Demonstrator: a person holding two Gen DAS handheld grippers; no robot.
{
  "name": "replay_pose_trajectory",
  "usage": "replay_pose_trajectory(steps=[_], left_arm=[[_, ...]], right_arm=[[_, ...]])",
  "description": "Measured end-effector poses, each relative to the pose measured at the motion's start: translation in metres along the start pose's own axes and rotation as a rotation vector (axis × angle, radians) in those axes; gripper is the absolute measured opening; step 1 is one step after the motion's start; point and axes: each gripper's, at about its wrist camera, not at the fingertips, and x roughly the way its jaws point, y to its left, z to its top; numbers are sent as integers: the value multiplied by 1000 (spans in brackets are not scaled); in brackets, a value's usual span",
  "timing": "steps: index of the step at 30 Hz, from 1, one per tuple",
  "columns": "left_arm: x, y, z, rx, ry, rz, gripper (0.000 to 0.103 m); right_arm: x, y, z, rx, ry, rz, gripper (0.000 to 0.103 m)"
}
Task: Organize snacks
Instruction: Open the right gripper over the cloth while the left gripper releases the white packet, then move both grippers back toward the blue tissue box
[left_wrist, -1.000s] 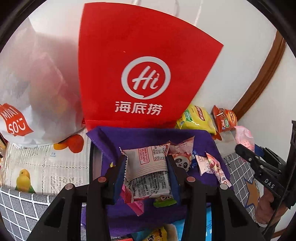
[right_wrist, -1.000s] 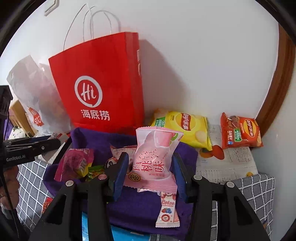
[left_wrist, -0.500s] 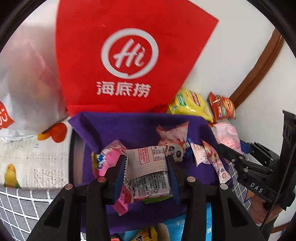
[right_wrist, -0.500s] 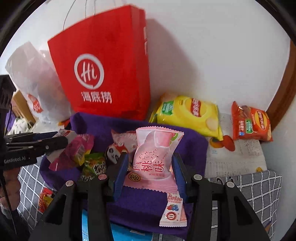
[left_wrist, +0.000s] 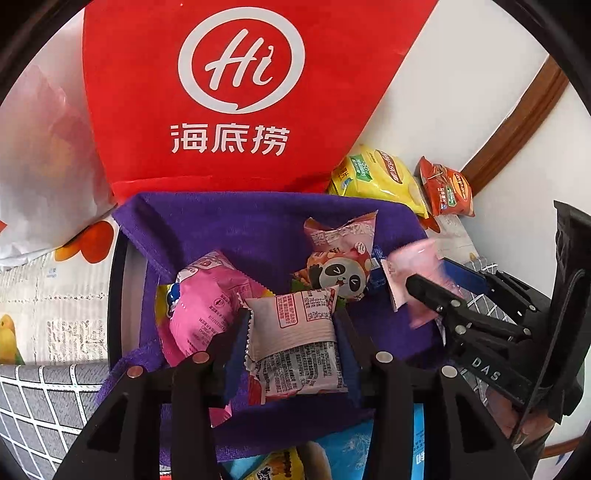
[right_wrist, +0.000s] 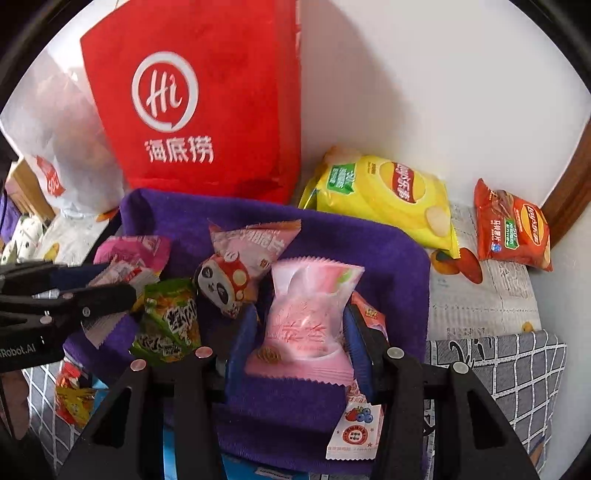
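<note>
My left gripper (left_wrist: 291, 328) is shut on a white snack packet (left_wrist: 295, 343) with red print, held low over a purple cloth-lined tray (left_wrist: 221, 229). My right gripper (right_wrist: 299, 325) is shut on a pink peach packet (right_wrist: 306, 317), also over the tray (right_wrist: 388, 258). In the tray lie a magenta packet (left_wrist: 207, 306), a panda packet (left_wrist: 340, 258) that also shows in the right wrist view (right_wrist: 240, 266), and a green packet (right_wrist: 170, 321). The right gripper shows at the right of the left wrist view (left_wrist: 436, 295), the left gripper at the left of the right wrist view (right_wrist: 92, 295).
A red paper bag (right_wrist: 199, 99) stands against the wall behind the tray. A white plastic bag (right_wrist: 55, 147) sits left of it. A yellow chip bag (right_wrist: 388, 195) and an orange chip bag (right_wrist: 513, 229) lie at the right. A small berry packet (right_wrist: 354, 428) lies at the tray's front.
Both grippers moved forward and down toward the tray, each still holding its packet. The red bag looms larger. The tray contents are nearer.
</note>
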Motion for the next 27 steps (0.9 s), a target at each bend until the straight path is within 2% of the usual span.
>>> replay_pose_trajectory(steps=[6,9,10,20,27], left_arm=[[-4,3,-1,-12,-9,-17,45],[-10,4,1,-16,-28,-17,48],[-12,4,1,-14,-29,-19,51],[-40,2,6,-20,-73,-56,56],[-78,0,6,-19,-139,-97,62]], right_arm=[[-11,0,3,15,-20,16,54],[-27,-1,6,41,-59,38,59],[-33,-1,7,43,-73,40,59],[-83,8,9,34,-182,40,59],[-110,19,-3,52,-211,40,59]])
